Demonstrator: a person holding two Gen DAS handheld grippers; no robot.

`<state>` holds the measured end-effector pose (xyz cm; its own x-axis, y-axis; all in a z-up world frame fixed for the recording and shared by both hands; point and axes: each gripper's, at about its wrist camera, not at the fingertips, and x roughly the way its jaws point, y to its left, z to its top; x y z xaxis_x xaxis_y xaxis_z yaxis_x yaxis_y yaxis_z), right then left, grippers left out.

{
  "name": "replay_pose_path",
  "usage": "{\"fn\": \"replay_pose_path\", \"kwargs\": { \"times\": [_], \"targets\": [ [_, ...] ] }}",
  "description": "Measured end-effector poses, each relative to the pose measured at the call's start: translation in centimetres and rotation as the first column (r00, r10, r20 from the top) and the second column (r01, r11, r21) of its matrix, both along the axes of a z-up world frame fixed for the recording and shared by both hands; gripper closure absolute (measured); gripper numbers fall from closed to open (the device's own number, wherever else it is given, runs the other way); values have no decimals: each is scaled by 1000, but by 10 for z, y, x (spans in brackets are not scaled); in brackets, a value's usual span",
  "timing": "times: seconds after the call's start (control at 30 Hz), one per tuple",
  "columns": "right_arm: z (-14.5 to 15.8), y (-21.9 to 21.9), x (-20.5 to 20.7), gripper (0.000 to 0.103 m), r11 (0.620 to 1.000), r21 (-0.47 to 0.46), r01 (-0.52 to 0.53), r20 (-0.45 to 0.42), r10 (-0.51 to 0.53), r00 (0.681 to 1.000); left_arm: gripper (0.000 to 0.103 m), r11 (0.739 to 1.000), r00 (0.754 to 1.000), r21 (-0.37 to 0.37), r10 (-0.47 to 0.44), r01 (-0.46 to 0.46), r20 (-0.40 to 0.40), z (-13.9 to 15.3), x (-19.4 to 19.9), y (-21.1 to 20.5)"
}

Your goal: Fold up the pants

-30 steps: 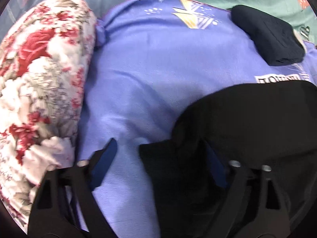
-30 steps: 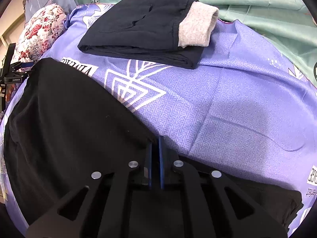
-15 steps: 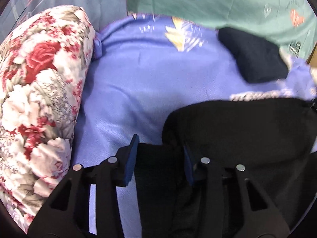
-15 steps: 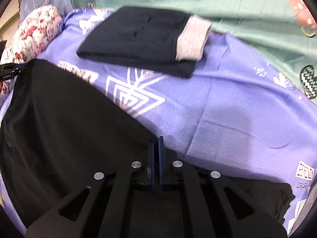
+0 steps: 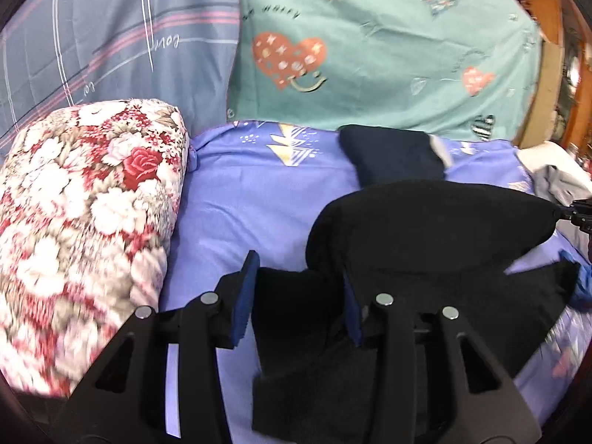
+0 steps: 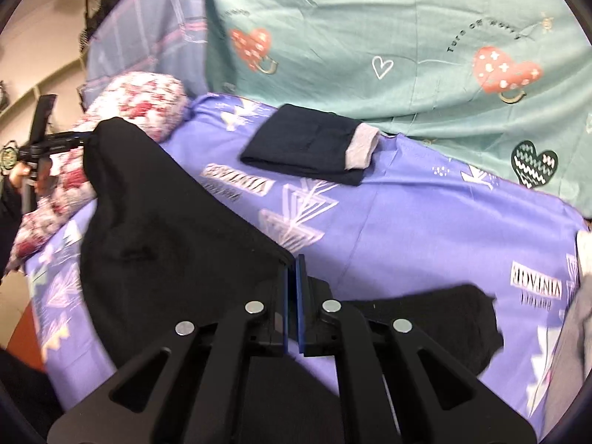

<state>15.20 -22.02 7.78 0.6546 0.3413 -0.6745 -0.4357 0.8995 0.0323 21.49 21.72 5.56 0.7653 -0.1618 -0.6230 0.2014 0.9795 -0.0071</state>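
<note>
Nearest your right gripper (image 6: 295, 296), the blue pads are pressed almost together on the top edge of the pants (image 6: 177, 244), pinching the black cloth between them. From there the fabric runs leftward and away to a raised corner by the pillow (image 6: 148, 100), where your left gripper (image 6: 55, 142) shows small at the frame's edge, so the lifted edge stretches from one gripper to the other, lying left to right across the bed. Below that edge the cloth hangs in a broad sheet. A separate black flap lies flat on the sheet (image 6: 407, 222) to the right of your right gripper.

In the left wrist view, your left gripper (image 5: 296, 296) has its fingers (image 5: 244, 296) spread apart, with a dark fold of the pants (image 5: 425, 229) lying between them. You cannot tell from here whether either pad presses the cloth. The fabric arches up ahead and to the right, tapering to a point at the far right where the right gripper (image 5: 581, 216) meets it.

Beyond the pants, a folded dark garment (image 6: 307, 148) with a grey cuff rests on the sheet, apart from them. The pillow lies at the left edge of the sheet. Farthest back hangs a teal cloth (image 6: 370, 37) with hearts.
</note>
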Motion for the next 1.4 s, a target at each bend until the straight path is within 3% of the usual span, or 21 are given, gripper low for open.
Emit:
{"fn": "replay_pose_path", "kwargs": {
  "times": [0.17, 0.43, 0.5, 0.53, 0.57, 0.63, 0.67, 0.7, 0.73, 0.87, 0.97, 1.07, 1.27, 1.4],
  "targets": [
    [-40, -4, -61, 100, 999, 43, -12, -77, 16, 997, 60, 1000, 1000, -22, -4, 4, -23, -23, -51, -2],
    [-102, -1, -105, 100, 999, 48, -12, -191, 21, 981, 57, 999, 987, -7, 43, -45, -153, -92, -96, -4],
    [-113, 3, -110, 98, 1000, 21, -21, -211, 25, 977, 44, 998, 981, 3, 68, -69, -183, -106, -102, -4],
    [-116, 4, -110, 96, 1000, 0, -21, -215, 21, 976, 29, 997, 977, 10, 83, -83, -198, -111, -104, -3],
    [-120, 6, -112, 95, 1000, -15, -21, -221, 17, 975, 23, 995, 971, 14, 96, -95, -217, -116, -106, -2],
    [-127, 9, -115, 92, 999, -34, -28, -236, 19, 971, 22, 995, 965, 14, 103, -103, -242, -122, -111, -2],
    [-128, 9, -116, 83, 999, -37, -30, -240, 20, 970, 17, 994, 961, 15, 108, -108, -255, -123, -113, -2],
    [-129, 10, -117, 66, 999, -33, -38, -253, 29, 967, 13, 993, 958, 14, 115, -115, -264, -123, -115, -1],
    [-130, 12, -119, 61, 998, -29, -47, -255, 38, 966, 11, 992, 954, 7, 120, -122, -274, -121, -118, -1],
    [-120, 15, -126, 59, 996, -73, -55, -218, 38, 975, 5, 990, 941, -21, 124, -138, -315, -113, -126, 5],
    [-105, 8, -128, 59, 999, -41, -26, -177, 18, 984, 5, 980, 912, -46, 164, -195, -377, -109, -128, 11],
    [-92, -6, -127, 58, 998, 9, 57, -136, -55, 989, 5, 952, 879, -161, 165, -261, -447, -109, -129, 17],
    [-85, -15, -130, 58, 992, 68, 106, -104, -99, 990, 5, 838, 785, -335, 166, -432, -597, -136, -129, 21],
    [-85, -15, -131, 58, 991, 86, 102, -99, -94, 991, 6, 796, 767, -372, 172, -478, -618, -146, -128, 16]
  ]
}}
